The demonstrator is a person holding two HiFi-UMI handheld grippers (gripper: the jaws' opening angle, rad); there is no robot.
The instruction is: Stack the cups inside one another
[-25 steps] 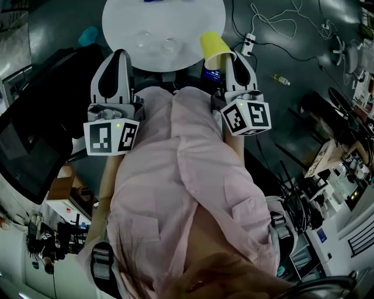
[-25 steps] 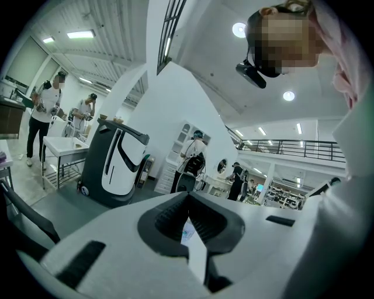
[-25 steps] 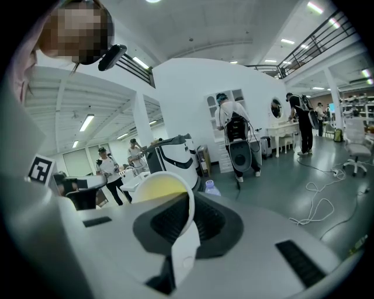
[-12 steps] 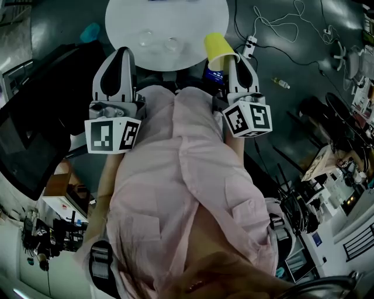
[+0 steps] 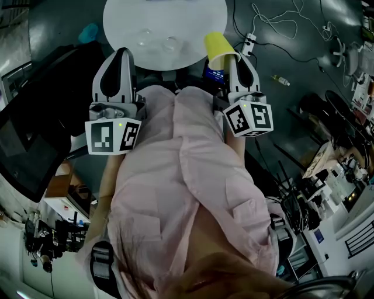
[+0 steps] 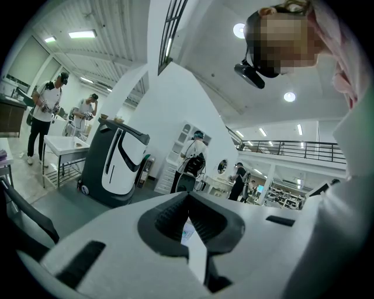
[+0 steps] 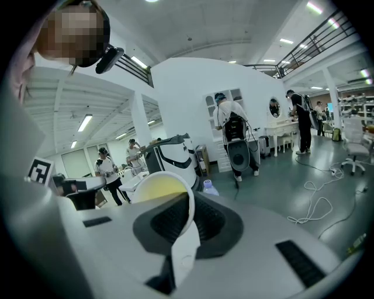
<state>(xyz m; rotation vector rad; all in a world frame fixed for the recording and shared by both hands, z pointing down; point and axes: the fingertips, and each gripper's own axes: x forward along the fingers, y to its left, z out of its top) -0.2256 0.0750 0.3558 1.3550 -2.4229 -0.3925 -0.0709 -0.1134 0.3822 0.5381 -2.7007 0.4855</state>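
A yellow cup (image 5: 217, 48) hangs tilted over the right edge of the round white table (image 5: 163, 17). My right gripper (image 5: 234, 60) is shut on its rim. In the right gripper view the cup (image 7: 160, 188) shows its yellow inside, and its wall is pinched between the pads of the right gripper (image 7: 190, 205). Two clear cups (image 5: 144, 38) (image 5: 170, 42) stand side by side near the table's front edge. My left gripper (image 5: 121, 56) hovers at the table's near left edge, below the clear cups, jaws together and holding nothing. In its own view the left gripper (image 6: 188, 201) has its pads meeting at the tip.
The person's pink shirt (image 5: 175, 175) fills the middle of the head view. White cables and a power strip (image 5: 248, 44) lie on the dark floor to the right, with a small bottle (image 5: 281, 80). A black screen (image 5: 23, 146) stands at left. Other people and a white-and-black machine (image 6: 114, 163) stand far off.
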